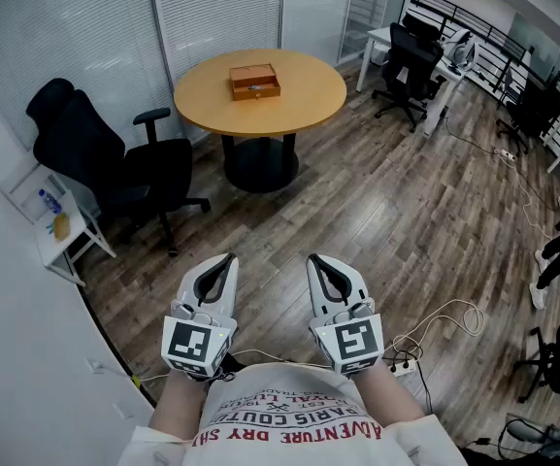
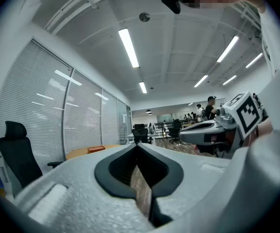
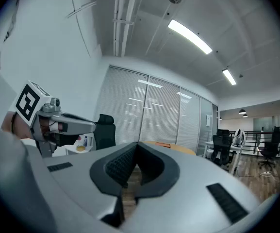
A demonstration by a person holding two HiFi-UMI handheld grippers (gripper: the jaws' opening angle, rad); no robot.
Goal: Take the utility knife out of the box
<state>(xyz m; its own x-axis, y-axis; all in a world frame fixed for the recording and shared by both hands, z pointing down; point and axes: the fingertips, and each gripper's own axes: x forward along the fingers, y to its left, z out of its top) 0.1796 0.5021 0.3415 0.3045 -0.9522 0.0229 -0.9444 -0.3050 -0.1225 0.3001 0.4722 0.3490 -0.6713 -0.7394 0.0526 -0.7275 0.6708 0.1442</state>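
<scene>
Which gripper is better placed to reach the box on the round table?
Left, marginally: the left gripper and right gripper are both shut, empty and far off; the box lies slightly leftward.

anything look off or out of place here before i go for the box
Nothing is spilled or damaged. The wooden box sits closed and flat on the round table. One oddity: a loose white cable looped on the floor, a possible trip hazard.

Head view down, others level; table [image 1: 299,100] shared
</scene>
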